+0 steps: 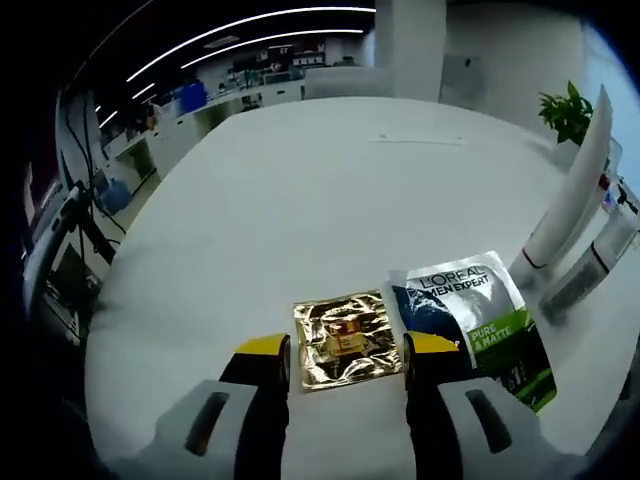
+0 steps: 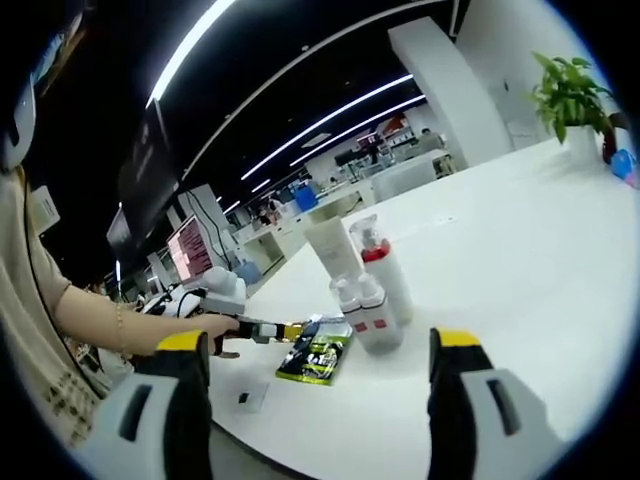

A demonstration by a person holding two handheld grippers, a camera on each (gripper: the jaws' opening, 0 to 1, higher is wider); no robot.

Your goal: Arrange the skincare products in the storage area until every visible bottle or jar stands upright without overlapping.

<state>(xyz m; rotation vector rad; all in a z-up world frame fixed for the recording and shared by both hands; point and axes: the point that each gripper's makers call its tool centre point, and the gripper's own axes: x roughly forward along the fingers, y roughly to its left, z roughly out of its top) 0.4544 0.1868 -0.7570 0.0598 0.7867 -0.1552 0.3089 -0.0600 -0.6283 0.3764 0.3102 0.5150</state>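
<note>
Partly done, by the look of it: in the right gripper view a white tube (image 2: 333,247), a red-collared pump bottle (image 2: 384,268) and two small white bottles (image 2: 366,312) are seen standing upright in a tight cluster on the white table (image 2: 520,230); whether they touch cannot be told. Left to do: the flat items. A gold foil sachet (image 1: 346,338) is lying flat just ahead of the left gripper (image 1: 346,362), framed between its jaws, which are spread with nothing pinched. Just beside it, touching or nearly so, a green-and-white pouch (image 1: 486,325) is lying flat, long axis running away from the camera, printed top toward the tube. The tube's taper is seen pointing up, long axis vertical. The right gripper (image 2: 325,352) is held well back from the cluster, jaws wide apart, empty. A potted plant (image 2: 572,100) is noted at the far table edge
</note>
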